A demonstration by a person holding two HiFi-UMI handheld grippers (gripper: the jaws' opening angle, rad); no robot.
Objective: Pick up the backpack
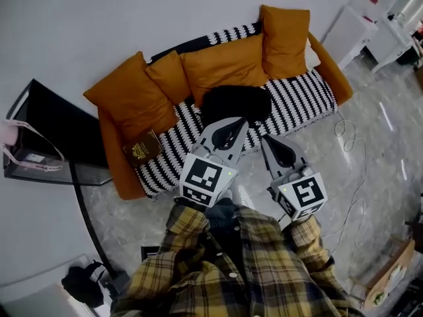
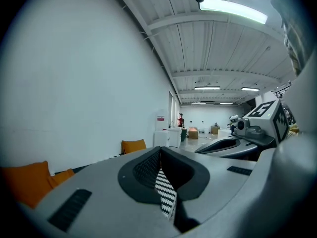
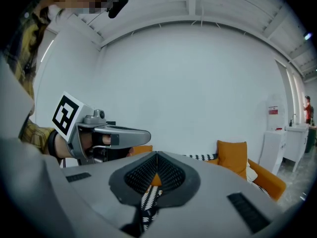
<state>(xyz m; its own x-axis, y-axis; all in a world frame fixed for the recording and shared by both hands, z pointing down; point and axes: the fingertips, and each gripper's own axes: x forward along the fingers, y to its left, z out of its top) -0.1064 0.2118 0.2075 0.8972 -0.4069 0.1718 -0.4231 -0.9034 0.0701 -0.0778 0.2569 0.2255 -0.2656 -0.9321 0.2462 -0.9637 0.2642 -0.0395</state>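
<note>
Head view puts the backpack point(image 1: 236, 103) dead ahead of me: a black lump in the middle of the sofa point(image 1: 301, 101) seat, just in front of the sofa's orange back cushions point(image 1: 225, 65). Its long axis runs along the sofa's length, so it lies crosswise to the way both my grippers point.

My left gripper point(image 1: 231, 125) is the nearer one. Its tip sits over the sofa's front edge, right at the backpack's near side, though I can't tell whether it touches. My right gripper point(image 1: 268, 140) is beside it, toward the sofa's right end and a little farther from the bag.

Both pairs of jaws are pressed together with nothing between them; each gripper view shows only striped cover past the tips. I reckon the jaws need to part before either one can take the bag.
</note>
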